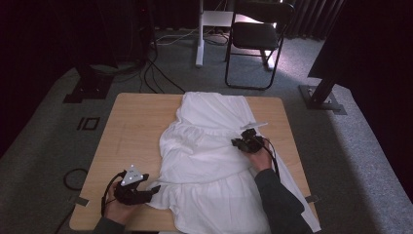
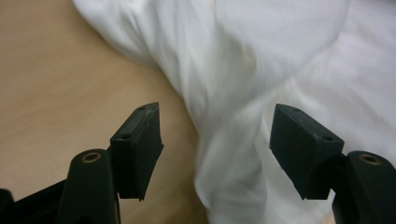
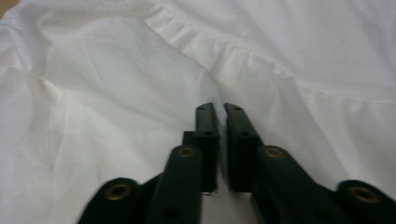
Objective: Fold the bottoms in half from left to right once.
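Observation:
A white gathered garment (image 1: pixel 209 156) lies spread along the middle of the wooden table (image 1: pixel 136 126), its hem hanging over the near edge. My left gripper (image 1: pixel 152 190) sits low at the garment's near left edge. In the left gripper view its jaws (image 2: pixel 215 109) stand wide open, with the garment's edge (image 2: pixel 280 60) between them and bare table (image 2: pixel 60 70) to the left; the pads touch nothing. My right gripper (image 1: pixel 238 141) rests on the garment's right side and points left. Its jaws (image 3: pixel 219 106) are closed, pinching a raised fold of the white fabric (image 3: pixel 116 93).
Behind the table a black folding chair (image 1: pixel 255 36) and a white stand post (image 1: pixel 199 34) stand on grey carpet. Cables (image 1: pixel 156 73) run across the floor at back left. A black stand base (image 1: pixel 321 97) sits past the table's far right corner.

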